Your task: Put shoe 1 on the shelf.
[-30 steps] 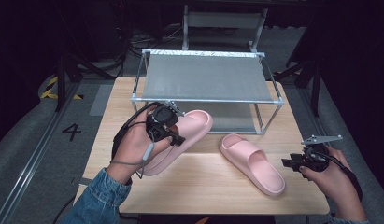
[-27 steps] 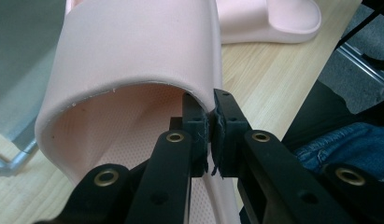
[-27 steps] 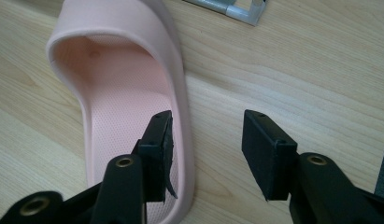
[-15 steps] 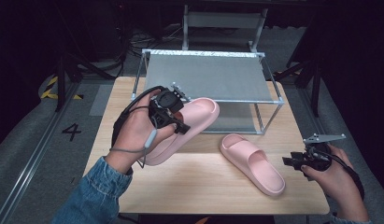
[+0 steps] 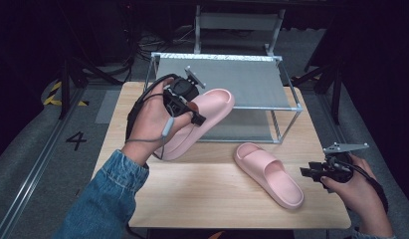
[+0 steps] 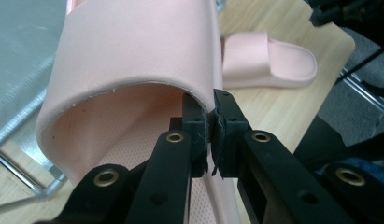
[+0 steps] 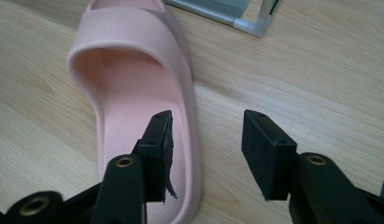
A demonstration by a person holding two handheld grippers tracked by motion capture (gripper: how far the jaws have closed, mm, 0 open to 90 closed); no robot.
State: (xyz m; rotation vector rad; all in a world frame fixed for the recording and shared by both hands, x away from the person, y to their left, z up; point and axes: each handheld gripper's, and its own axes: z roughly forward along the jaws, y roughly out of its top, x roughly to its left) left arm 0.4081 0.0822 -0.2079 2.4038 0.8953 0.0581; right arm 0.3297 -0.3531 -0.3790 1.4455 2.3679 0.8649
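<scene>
Held slipper (image 5: pixel 204 117): off the tabletop (image 5: pixel 192 199), toe tilted up over the rack's (image 5: pixel 286 84) front rail, near the table's far-left part. Our left gripper (image 5: pixel 189 107) is clamped on the strap edge, jaws pinched nearly together on the thin foam (image 6: pixel 213 114); the strap wall is squeezed flat between the pads.

Handling, our read: light moulded foam, soft and springy, matte, so it shouldn't slip. The strap is the natural handle: thin enough to pinch, arched so it's easy to get a jaw under. Downside is that a one-sided strap grip lets the sole hang and swing; the sole itself looks too thick and bouncy for a firm pinch. Nothing fragile, no crush risk.

Second slipper (image 5: pixel 269 172) lies flat, sole down, near the front-right part of the tabletop, toe pointing toward the rack. Our right gripper (image 7: pixel 206 149) hangs just over its heel end, jaws apart and gripping nothing; one jaw is above the footbed, the other above bare wood beside the sidewall. We'd go for the strap (image 7: pixel 133 32) there too.

Rack stands along the far edge, mesh shelf bare.
</scene>
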